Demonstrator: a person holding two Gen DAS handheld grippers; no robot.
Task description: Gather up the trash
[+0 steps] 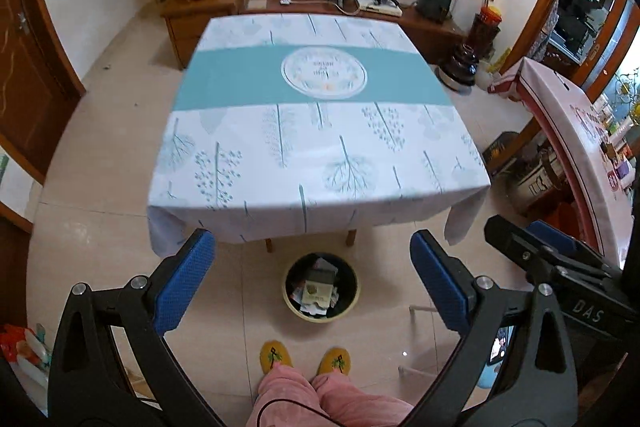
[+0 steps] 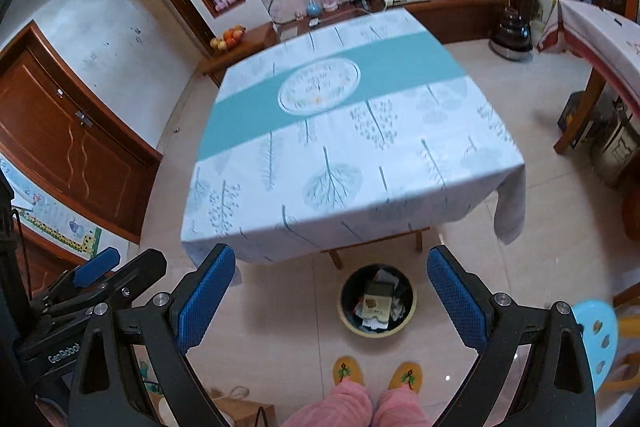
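Observation:
A round dark trash bin point(image 1: 321, 290) stands on the floor in front of the table, holding a small box and several paper scraps; it also shows in the right wrist view point(image 2: 377, 301). My left gripper point(image 1: 313, 281) is open and empty, held high above the bin. My right gripper point(image 2: 331, 287) is open and empty, also above the bin. The right gripper shows in the left wrist view point(image 1: 532, 247), and the left gripper in the right wrist view point(image 2: 108, 267). The table point(image 1: 320, 131) has a white and teal cloth with nothing on it.
The person's pink trousers and yellow slippers point(image 1: 276, 355) are just behind the bin. A wooden sideboard point(image 1: 208, 11) with fruit and electronics lines the far wall. A second covered table point(image 1: 576, 131) is at the right. A light blue stool point(image 2: 596, 339) stands at the right.

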